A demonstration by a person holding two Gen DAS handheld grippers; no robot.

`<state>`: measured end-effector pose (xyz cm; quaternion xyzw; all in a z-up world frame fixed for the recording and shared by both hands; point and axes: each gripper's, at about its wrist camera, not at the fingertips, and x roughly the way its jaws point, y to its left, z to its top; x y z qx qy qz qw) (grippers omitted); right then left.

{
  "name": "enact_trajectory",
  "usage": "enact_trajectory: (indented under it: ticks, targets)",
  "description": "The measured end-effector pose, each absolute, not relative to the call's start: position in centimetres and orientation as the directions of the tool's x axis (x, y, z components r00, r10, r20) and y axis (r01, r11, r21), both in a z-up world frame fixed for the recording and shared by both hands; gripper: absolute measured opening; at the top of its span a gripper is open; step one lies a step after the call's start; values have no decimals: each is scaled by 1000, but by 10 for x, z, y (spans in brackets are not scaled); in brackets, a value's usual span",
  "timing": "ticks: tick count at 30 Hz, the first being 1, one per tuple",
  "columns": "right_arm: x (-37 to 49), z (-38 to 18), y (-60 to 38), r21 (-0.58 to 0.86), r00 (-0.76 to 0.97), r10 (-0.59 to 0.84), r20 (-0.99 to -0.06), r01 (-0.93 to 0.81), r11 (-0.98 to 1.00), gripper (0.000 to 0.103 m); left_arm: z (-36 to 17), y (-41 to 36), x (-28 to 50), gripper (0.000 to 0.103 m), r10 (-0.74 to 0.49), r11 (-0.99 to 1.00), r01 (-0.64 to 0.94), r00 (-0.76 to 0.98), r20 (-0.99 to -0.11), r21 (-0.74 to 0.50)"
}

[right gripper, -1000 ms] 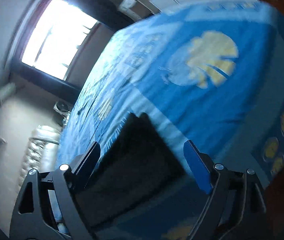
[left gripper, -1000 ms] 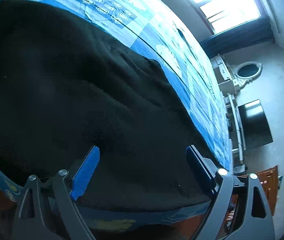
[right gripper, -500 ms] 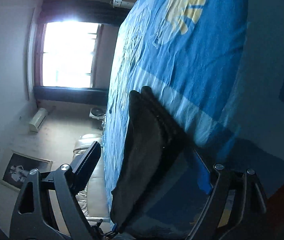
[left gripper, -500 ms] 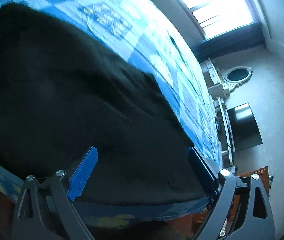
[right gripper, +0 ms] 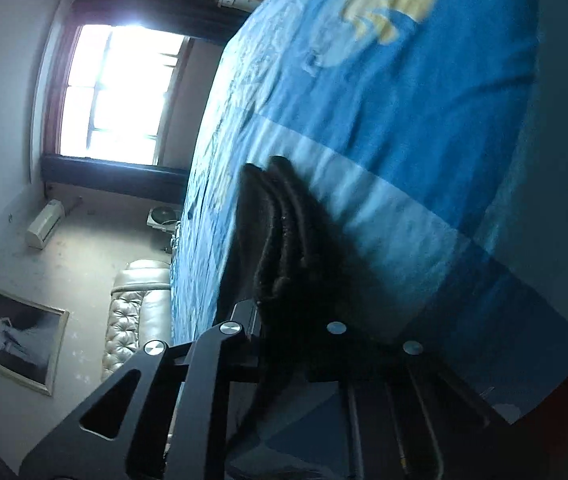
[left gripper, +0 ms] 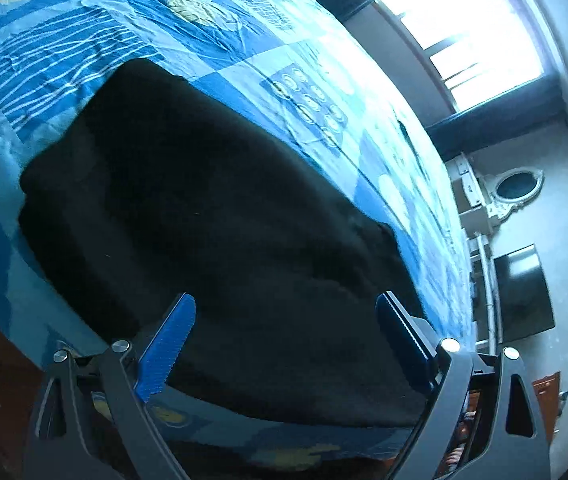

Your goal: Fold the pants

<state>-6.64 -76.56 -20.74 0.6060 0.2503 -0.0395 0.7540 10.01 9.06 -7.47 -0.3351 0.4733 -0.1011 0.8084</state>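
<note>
Black pants (left gripper: 212,216) lie folded flat on a blue patterned bedsheet (left gripper: 132,40), near the bed's front edge. My left gripper (left gripper: 284,336) is open, its blue pads just above the pants' near edge, holding nothing. In the right wrist view, my right gripper (right gripper: 288,320) is shut on the stacked edge of the pants (right gripper: 280,232), which stand up in several layers between the jaws over the sheet (right gripper: 404,100).
A bright window (left gripper: 464,20) stands beyond the bed. A dark screen (left gripper: 524,292) and white furniture (left gripper: 480,200) stand on the right. The right wrist view shows a tufted sofa (right gripper: 140,312), a framed picture (right gripper: 16,340) and the window (right gripper: 120,92).
My right gripper closed on the pants' edge; it was open half a second ago. My left gripper pulled back, so more of the pants and sheet shows.
</note>
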Motion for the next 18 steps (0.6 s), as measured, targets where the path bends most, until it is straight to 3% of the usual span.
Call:
enact_trajectory:
  ticks: [6,12,18]
  targets:
    - [-66,-181,-764,861,855,222,-469,387,329,10,-84,92,106,91,-463,788,-155,488,-740,-596]
    - [-62,-168,-758,842,839,202,-505,427,331,10,-90,100,106,90,-480,769,-160,493,-725,-619]
    - [-62,-160,-751,833,838,177,-517,444,330,10,-80,73,105,91,-376,884,-83,458,-805,-461]
